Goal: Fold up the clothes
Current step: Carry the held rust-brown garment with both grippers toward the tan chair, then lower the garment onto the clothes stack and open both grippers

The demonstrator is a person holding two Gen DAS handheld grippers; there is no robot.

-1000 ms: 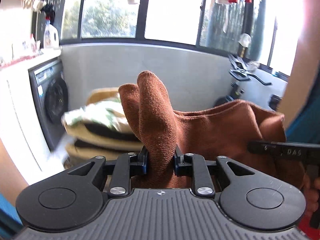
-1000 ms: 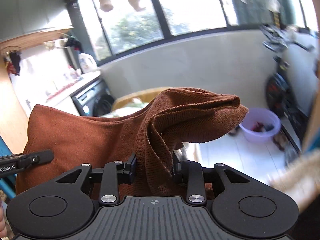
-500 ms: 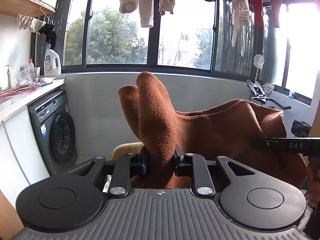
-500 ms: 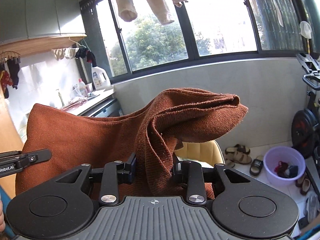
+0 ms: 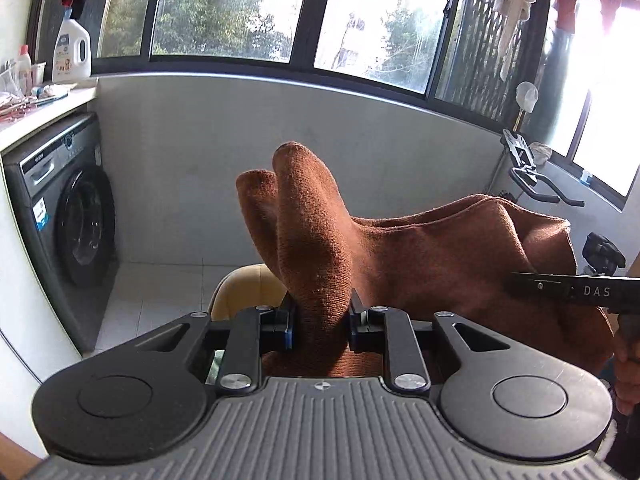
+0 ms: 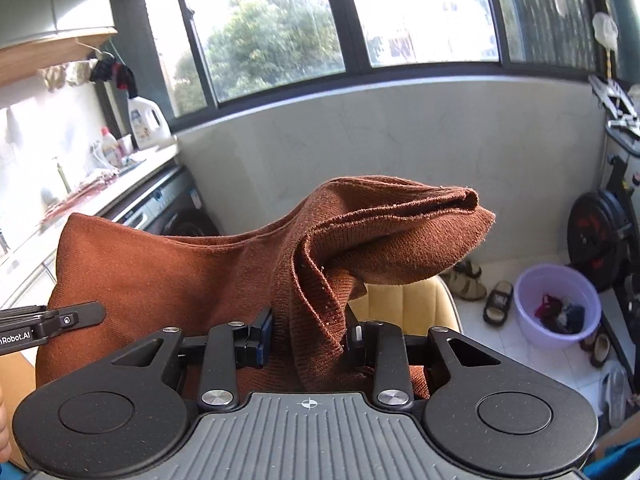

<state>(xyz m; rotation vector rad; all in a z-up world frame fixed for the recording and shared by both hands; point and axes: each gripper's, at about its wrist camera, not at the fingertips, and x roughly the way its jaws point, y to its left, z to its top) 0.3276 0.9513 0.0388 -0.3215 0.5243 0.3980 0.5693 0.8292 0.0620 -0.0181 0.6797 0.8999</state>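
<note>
Rust-brown knit cloth (image 5: 420,252) hangs in the air, stretched between my left claw (image 5: 320,322) and my right claw (image 6: 308,338), each clamped on a bunched end. Below sits a yellow chair (image 6: 404,304), farther off a tiled floor (image 5: 160,284), washing machine (image 5: 76,228), worktop (image 5: 44,108) and windows (image 6: 280,28).

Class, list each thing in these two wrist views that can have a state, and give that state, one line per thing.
Left gripper: shut on the rust-brown knit cloth.
Right gripper: shut on the same cloth.
Rust-brown knit cloth: held up in the air, bunched at both grips.
Dark front-loading washing machine: door closed.
Lilac plastic basin: on the floor, holding small clothes.
White detergent jug: upright on the counter.
</note>
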